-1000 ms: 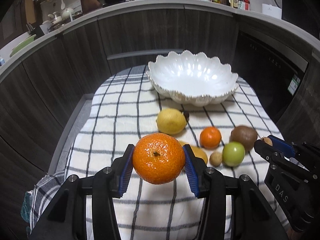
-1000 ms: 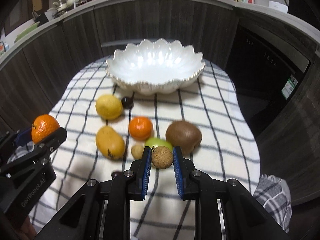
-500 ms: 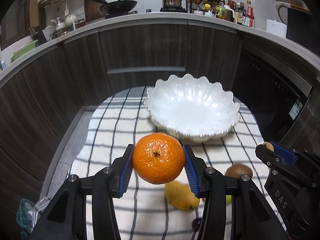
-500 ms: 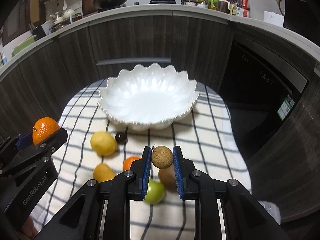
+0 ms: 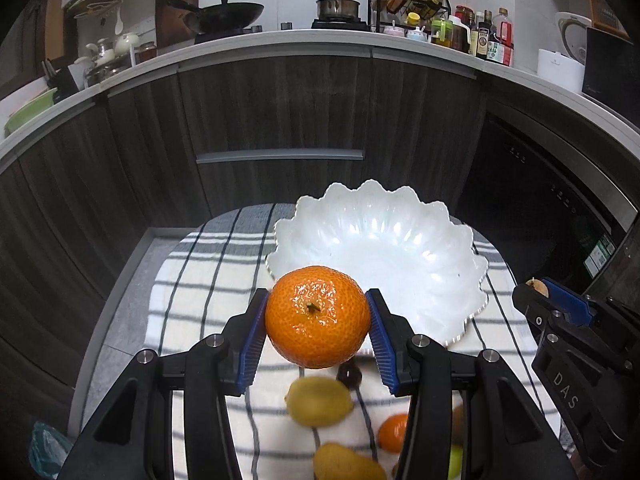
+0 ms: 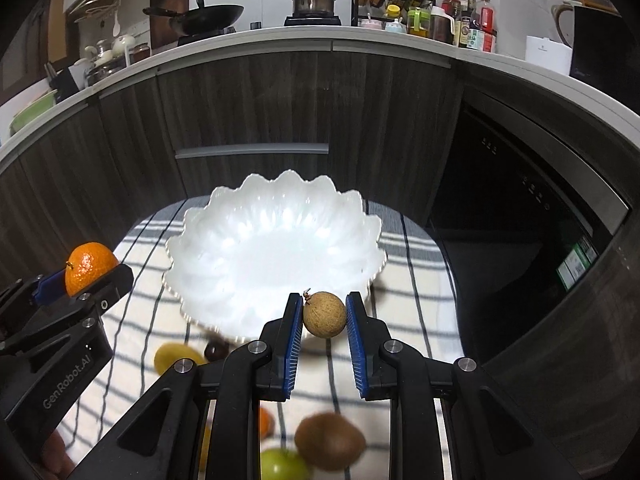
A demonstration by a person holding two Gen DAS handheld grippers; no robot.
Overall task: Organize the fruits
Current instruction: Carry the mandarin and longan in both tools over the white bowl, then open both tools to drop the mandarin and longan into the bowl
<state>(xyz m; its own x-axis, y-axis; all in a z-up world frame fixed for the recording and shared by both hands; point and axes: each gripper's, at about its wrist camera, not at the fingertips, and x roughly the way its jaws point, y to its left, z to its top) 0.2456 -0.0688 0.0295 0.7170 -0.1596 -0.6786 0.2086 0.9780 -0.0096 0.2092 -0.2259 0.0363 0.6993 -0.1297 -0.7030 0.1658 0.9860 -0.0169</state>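
Left gripper (image 5: pixel 317 330): jaws clenched on an orange (image 5: pixel 318 316), stem end facing the camera, blue pads pressing its two sides. Held in the air at the near rim of the bowl (image 5: pixel 460 280), apparently so it can be lowered straight in.

Right gripper (image 6: pixel 324 316): jaws clenched on a small round brown fruit (image 6: pixel 324 314), stem stub at upper left. Also raised, just short of the bowl's near rim, probably for the same drop.

Bowl: white, scalloped, nothing in it; stands at the far end of the checked cloth (image 5: pixel 208 264), open side up to receive fruit.

Loose fruit, on the cloth between the grippers and the bowl, awaiting collection: lemon (image 5: pixel 318 400), dark small fruit (image 5: pixel 349 374) beside it, second orange (image 5: pixel 394 432), yellow fruit (image 5: pixel 348 462), kiwi (image 6: pixel 330 446), green apple (image 6: pixel 282 464).

Judgement: sorting has barely begun; the first two pieces are on their way.
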